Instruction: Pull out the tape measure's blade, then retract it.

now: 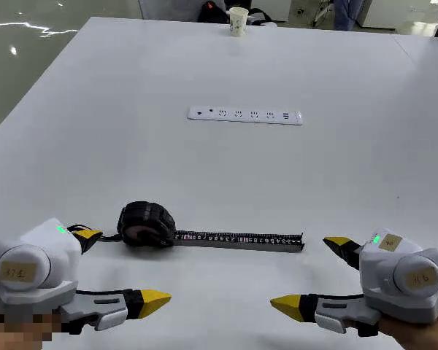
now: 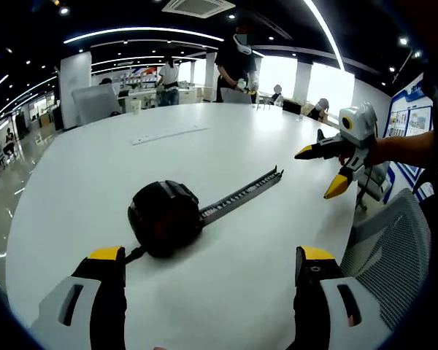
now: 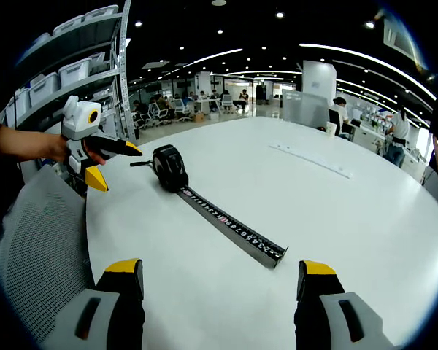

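Observation:
A black tape measure (image 1: 146, 224) lies on the white table (image 1: 336, 168), its blade (image 1: 241, 239) pulled out to the right and resting flat. My left gripper (image 1: 121, 267) is open just left of and nearer than the case, touching nothing. My right gripper (image 1: 312, 273) is open just past the blade's end hook (image 1: 301, 240), holding nothing. From the left gripper view the case (image 2: 166, 216) sits just ahead of the left gripper (image 2: 212, 255), with the right gripper (image 2: 319, 173) beyond the blade tip. From the right gripper view the hook (image 3: 276, 257) lies close ahead of the right gripper (image 3: 220, 266).
A white power strip (image 1: 245, 115) lies mid-table, and a paper cup (image 1: 238, 20) stands at the far edge. A grey mesh chair (image 2: 394, 248) is beside the near table edge. People stand and sit beyond the far side.

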